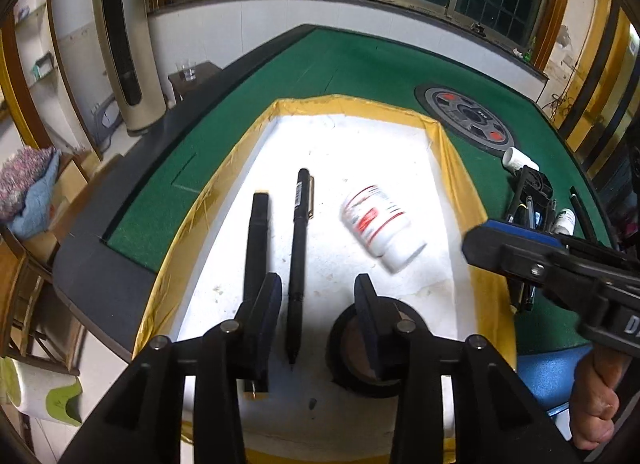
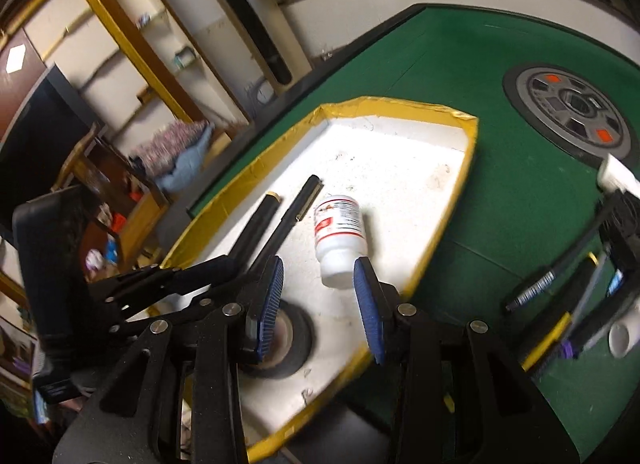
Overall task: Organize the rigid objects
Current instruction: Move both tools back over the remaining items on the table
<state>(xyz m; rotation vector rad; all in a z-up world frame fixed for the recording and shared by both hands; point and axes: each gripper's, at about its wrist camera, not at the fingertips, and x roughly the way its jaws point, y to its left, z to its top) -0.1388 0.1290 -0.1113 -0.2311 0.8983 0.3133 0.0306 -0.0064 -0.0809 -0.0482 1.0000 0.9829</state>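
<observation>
The left gripper (image 1: pixel 316 300) hangs over a shallow white tray with a yellow taped rim (image 1: pixel 452 152), its black fingers (image 1: pixel 266 304) spread apart and pinching nothing. Between and just below those fingers lies a slim black pen with a clip (image 1: pixel 298 240), its tip toward the camera and its cap end pointing away. Just outside the left finger, parallel to that pen, lies a thicker black marker-like stick (image 1: pixel 258 232), partly hidden by the finger. Under the right finger sits a black roll of tape with a brownish core (image 1: pixel 362 356), flat on the tray floor. Ahead and to the right of the jaws lies a white plastic pill bottle with a red and grey label (image 1: pixel 382 226) on its side, well clear of the pens.

The right gripper (image 2: pixel 320 296) has blue ribbed pads (image 2: pixel 272 296) that stand apart, with nothing pressed between them. The bottle's white cap end lies just ahead of that gap. Far right of this gripper, on the green felt table (image 2: pixel 480 192), lies a loose cluster of dark pens and small white containers (image 2: pixel 560 284), blurred.
</observation>
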